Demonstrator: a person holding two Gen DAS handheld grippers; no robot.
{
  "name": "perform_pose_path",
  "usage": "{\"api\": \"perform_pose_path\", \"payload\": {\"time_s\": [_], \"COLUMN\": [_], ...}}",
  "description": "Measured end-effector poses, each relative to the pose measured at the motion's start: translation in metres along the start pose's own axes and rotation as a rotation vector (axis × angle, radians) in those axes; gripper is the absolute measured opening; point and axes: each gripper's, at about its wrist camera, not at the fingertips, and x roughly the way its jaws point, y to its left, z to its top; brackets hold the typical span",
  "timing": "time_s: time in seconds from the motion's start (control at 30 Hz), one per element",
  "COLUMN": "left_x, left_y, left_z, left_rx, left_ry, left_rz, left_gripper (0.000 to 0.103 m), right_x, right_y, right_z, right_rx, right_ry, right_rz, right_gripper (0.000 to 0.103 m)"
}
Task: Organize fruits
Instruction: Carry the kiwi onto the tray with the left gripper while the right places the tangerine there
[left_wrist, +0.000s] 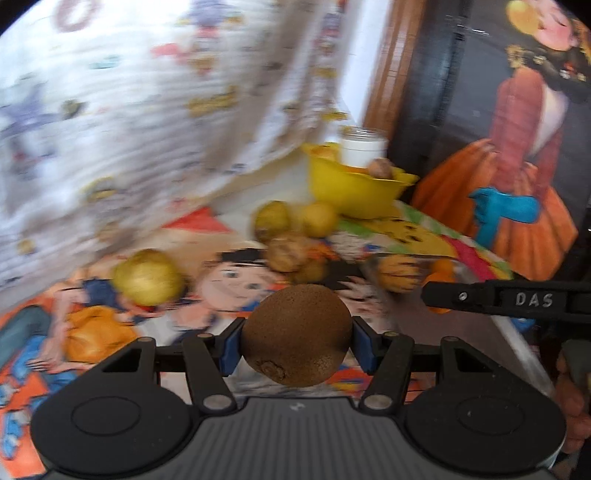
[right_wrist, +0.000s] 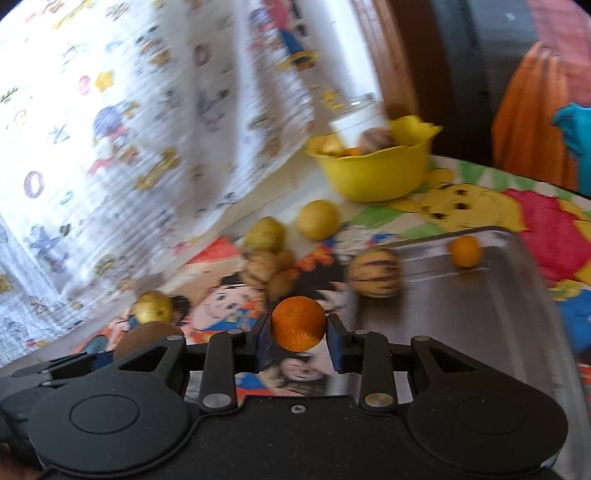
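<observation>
Both fruits are mid-carry: the left gripper (left_wrist: 295, 341) is clamped on a kiwi (left_wrist: 295, 334) short of the metal tray (right_wrist: 480, 314), the right gripper (right_wrist: 298, 338) pinches a small orange (right_wrist: 298, 323) at the tray's near-left corner, and each probably needs lowering in before release.

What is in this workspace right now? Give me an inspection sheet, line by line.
Surface: table under a cartoon-print cloth.
Job's things: kiwi in the left claw; orange in the right claw; steel tray holding a striped fruit and a small orange fruit; yellow bowl with fruit inside; loose yellow fruits and walnuts on the cloth.
Clutter: white jar behind the bowl.
Grippers: both claws shut on fruit, held above the cloth.
Cables: nothing seen.
Surroundings: patterned white curtain, wooden frame, painting of a figure in an orange skirt.
</observation>
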Motion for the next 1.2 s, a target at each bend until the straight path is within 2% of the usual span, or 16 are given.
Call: {"api": "perform_pose_path", "payload": {"time_s": [0.13, 0.27, 0.47, 0.7, 0.9, 1.2], "left_x": [0.013, 0.030, 0.063, 0.093, 0.108, 0.122], "left_y": [-0.029, -0.055, -0.077, -0.095, -0.108, -0.111], "left_z": [-0.001, -0.002, -0.001, 0.002, 0.000, -0.005], "left_rx": [0.030, 0.057, 0.065, 0.118, 0.185, 0.203], "left_ry": [0.012, 0.018, 0.015, 0.014, 0.013, 0.040], "left_rz": [-0.069, -0.107, -0.113, -0.130, -0.139, -0.144], "left_gripper": [0.064, 0.064, 0.064, 0.064, 0.064, 0.064], "right_x": [-0.016, -0.024, -0.014, 0.012, 0.032, 0.050], "right_y": [-0.029, -0.055, -0.087, -0.120, -0.129, -0.142], "right_z": [-0.004, -0.005, 0.004, 0.018, 0.020, 0.022], "right_rx": [0.009, 0.002, -0.027, -0.063, -0.122, -0.121], "right_ry": [-0.009, -0.013, -0.021, -0.034, -0.026, 0.001], "right_rz": [-0.052, -0.083, -0.089, -0.106, -0.119, -0.119], "right_gripper": [0.034, 0.034, 0.034, 0.034, 0.034, 0.034]}}
